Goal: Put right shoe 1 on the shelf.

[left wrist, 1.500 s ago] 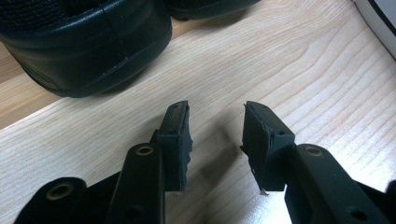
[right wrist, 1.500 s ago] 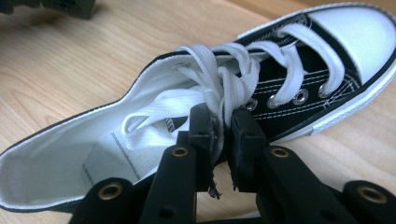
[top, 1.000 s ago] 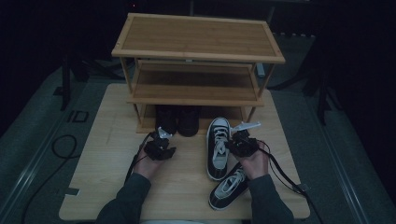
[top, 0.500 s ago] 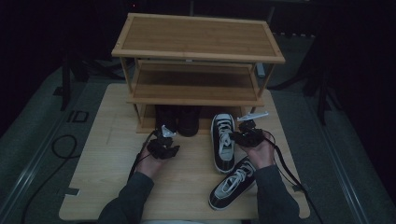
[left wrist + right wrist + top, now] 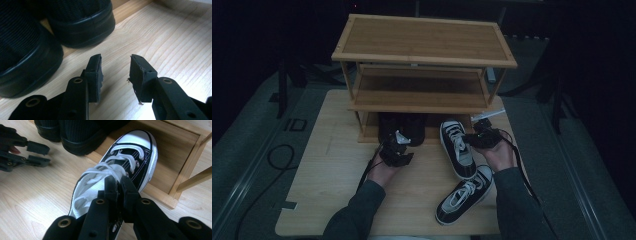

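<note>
My right fingers (image 5: 117,182) pinch the side of a black-and-white sneaker (image 5: 117,167), its toe on the bottom shelf of the wooden rack (image 5: 422,37) at the counter's (image 5: 332,165) far edge. It seems slightly lifted. My left fingers (image 5: 115,72) hang parted and empty near the black shoes (image 5: 75,22).

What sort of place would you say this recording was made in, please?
Probably a staged recording bench rather than a home: a small wooden shoe rack stands on a light wood table in a dark room, with sneakers and black shoes at its foot.
</note>
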`<state>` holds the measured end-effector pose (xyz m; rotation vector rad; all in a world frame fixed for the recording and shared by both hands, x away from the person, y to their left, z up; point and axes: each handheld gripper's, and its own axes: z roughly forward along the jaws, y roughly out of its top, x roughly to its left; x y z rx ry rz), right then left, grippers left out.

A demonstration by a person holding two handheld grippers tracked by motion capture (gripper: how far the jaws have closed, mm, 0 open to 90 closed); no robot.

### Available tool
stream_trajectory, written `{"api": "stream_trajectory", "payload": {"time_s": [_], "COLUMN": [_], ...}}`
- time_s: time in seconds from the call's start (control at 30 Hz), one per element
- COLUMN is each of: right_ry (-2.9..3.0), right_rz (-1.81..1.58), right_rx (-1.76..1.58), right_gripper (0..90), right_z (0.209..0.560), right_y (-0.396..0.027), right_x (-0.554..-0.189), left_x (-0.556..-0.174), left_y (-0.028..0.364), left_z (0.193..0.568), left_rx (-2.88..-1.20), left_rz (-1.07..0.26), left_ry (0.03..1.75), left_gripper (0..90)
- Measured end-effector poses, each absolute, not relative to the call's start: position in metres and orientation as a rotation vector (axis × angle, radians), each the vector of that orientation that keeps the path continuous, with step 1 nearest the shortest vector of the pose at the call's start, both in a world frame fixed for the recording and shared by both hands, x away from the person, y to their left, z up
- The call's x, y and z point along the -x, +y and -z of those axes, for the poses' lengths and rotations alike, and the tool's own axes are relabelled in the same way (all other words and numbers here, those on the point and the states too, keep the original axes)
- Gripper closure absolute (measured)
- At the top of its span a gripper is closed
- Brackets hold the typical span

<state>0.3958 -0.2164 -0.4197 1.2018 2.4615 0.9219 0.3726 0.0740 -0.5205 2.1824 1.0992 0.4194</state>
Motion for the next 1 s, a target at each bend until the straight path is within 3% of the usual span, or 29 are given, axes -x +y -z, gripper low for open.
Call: {"api": "stream_trajectory", "payload": {"time_s": [0.5, 0.7, 1.0], "right_ry": [2.546, 2.569, 2.587], "right_rz": [-0.915, -0.915, -0.941], "right_rx": [-1.091, -1.061, -1.028], "right_gripper": [85.9, 85.9, 85.9], "right_z": [0.409, 0.405, 0.397], "right_y": [-0.238, -0.243, -0.252], "right_x": [-0.395, -0.392, -0.387], "left_x": [-0.389, -0.397, -0.411], "left_y": [0.045, 0.032, 0.006], "left_z": [0.524, 0.529, 0.532], "left_rx": [-2.172, -2.193, -2.191], "left_rz": [-0.406, -0.452, -0.487], "left_ry": [1.074, 1.078, 1.076], "left_gripper": [71.7, 89.7, 90.0]}}
